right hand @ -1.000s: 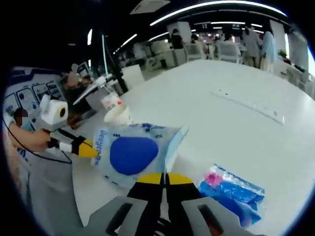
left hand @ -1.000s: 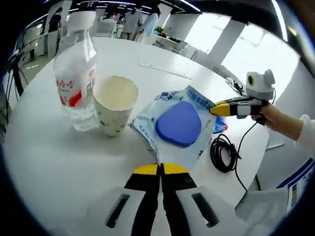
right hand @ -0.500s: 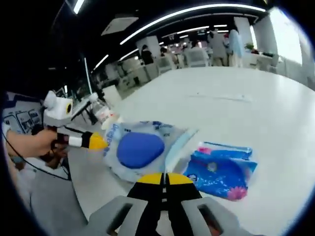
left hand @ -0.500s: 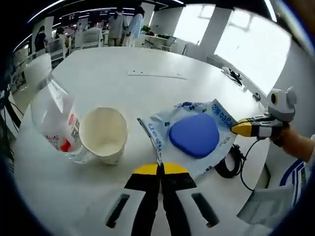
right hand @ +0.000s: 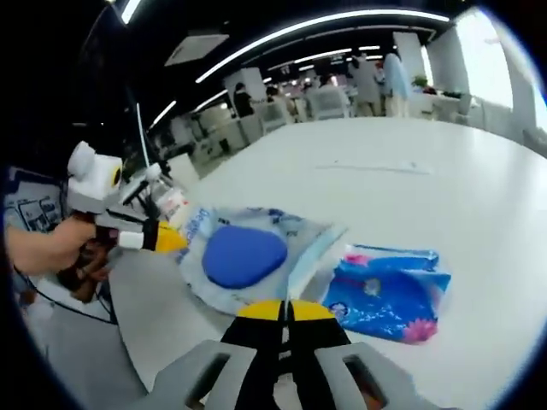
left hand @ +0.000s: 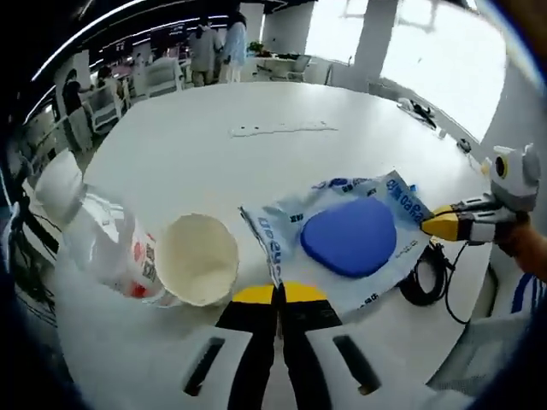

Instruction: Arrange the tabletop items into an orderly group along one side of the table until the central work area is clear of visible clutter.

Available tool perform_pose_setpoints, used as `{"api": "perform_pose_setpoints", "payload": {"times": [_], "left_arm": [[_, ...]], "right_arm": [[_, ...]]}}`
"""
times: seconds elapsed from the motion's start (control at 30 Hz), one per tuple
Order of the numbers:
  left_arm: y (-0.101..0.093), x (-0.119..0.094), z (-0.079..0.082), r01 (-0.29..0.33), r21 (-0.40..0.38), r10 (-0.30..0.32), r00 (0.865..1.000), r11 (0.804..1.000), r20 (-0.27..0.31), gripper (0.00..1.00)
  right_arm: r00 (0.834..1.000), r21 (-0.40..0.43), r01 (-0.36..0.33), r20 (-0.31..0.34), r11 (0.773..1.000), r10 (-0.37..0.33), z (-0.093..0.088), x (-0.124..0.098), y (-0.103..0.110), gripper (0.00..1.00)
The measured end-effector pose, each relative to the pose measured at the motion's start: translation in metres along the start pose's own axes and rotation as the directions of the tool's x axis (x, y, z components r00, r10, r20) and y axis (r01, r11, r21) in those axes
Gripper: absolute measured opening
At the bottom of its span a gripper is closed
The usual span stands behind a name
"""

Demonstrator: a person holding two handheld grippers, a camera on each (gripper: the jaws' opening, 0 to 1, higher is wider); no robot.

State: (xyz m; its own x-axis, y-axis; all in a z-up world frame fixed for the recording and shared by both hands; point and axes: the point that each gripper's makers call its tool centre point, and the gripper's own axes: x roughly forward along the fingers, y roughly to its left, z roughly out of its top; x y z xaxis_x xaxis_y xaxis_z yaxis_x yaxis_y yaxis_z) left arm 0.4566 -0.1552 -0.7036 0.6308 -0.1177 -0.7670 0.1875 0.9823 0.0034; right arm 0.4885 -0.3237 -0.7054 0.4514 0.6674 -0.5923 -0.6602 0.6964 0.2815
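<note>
1. Along the tabletop (left hand: 282, 111) edge nearest us sit most of the items: a water bottle (left hand: 102, 248), a paper cup (left hand: 198, 260) touching it, and a clear packet with a blue pad inside (left hand: 346, 235) just beside the cup.
2. We hold the left claw (left hand: 276, 295) with its yellow-tipped jaws pressed together at the packet's near edge; a thin strip of the plastic seems to run into the seam, but we cannot tell for sure whether it is pinched.
3. Our right claw (right hand: 286, 309) likewise shows its jaws together, at the opposite edge of the same packet (right hand: 248, 256); whether it grips the plastic or merely touches it is unclear.
4. In the left gripper view the right claw (left hand: 444, 224) comes in from the side, tip at the packet's far corner, above a coiled black cable (left hand: 427, 278) that lies at the tabletop rim.
5. Just beside the packet, in the right gripper view, lies a blue tissue pack (right hand: 389, 290), a little farther from the edge than the rest.
6. Out in the middle a pale flat strip (left hand: 282, 129) lies alone, well apart from the group.
7. Our judgement: the task is partly done. Bottle, cup and packet already cluster along one side; the tissue pack wants tucking in, the strip remains to be fetched, and the row could be straightened.
</note>
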Motion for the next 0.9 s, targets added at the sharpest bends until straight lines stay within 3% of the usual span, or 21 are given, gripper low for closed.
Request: {"api": "perform_pose_setpoints", "payload": {"times": [0.23, 0.37, 0.43, 0.53, 0.63, 0.77, 0.9], "left_arm": [[0.002, 0.010, 0.007, -0.056, 0.126, 0.062, 0.997, 0.990, -0.047, 0.00], [0.000, 0.015, 0.006, -0.065, 0.266, 0.088, 0.993, 0.962, -0.077, 0.00], [0.000, 0.019, 0.005, -0.073, 0.288, 0.102, 0.991, 0.955, -0.089, 0.00], [0.000, 0.023, 0.004, -0.080, 0.296, 0.115, 0.988, 0.952, -0.103, 0.00], [0.002, 0.028, -0.003, -0.084, 0.408, 0.145, 0.982, 0.909, -0.121, 0.00], [-0.001, 0.034, -0.005, -0.073, 0.373, 0.129, 0.984, 0.925, -0.126, 0.00], [0.004, 0.037, -0.002, -0.091, 0.440, 0.155, 0.981, 0.893, -0.113, 0.03]], "right_arm": [[0.998, -0.047, 0.030, -0.049, 0.998, -0.032, -0.006, 0.019, -0.007, 0.00], [0.996, -0.101, 0.027, -0.080, 0.994, -0.035, -0.007, 0.024, -0.010, 0.00], [0.995, -0.120, 0.029, -0.088, 0.992, -0.040, -0.007, 0.027, -0.012, 0.00], [0.995, -0.101, 0.038, -0.092, 0.994, -0.047, -0.007, 0.030, -0.015, 0.00], [0.995, -0.082, 0.037, -0.087, 0.996, -0.044, -0.009, 0.034, -0.019, 0.00], [0.995, -0.061, 0.053, -0.085, 0.997, -0.058, -0.011, 0.034, -0.021, 0.00], [0.994, -0.022, 0.081, -0.066, 0.996, -0.082, -0.010, 0.035, -0.024, 0.00]]}}
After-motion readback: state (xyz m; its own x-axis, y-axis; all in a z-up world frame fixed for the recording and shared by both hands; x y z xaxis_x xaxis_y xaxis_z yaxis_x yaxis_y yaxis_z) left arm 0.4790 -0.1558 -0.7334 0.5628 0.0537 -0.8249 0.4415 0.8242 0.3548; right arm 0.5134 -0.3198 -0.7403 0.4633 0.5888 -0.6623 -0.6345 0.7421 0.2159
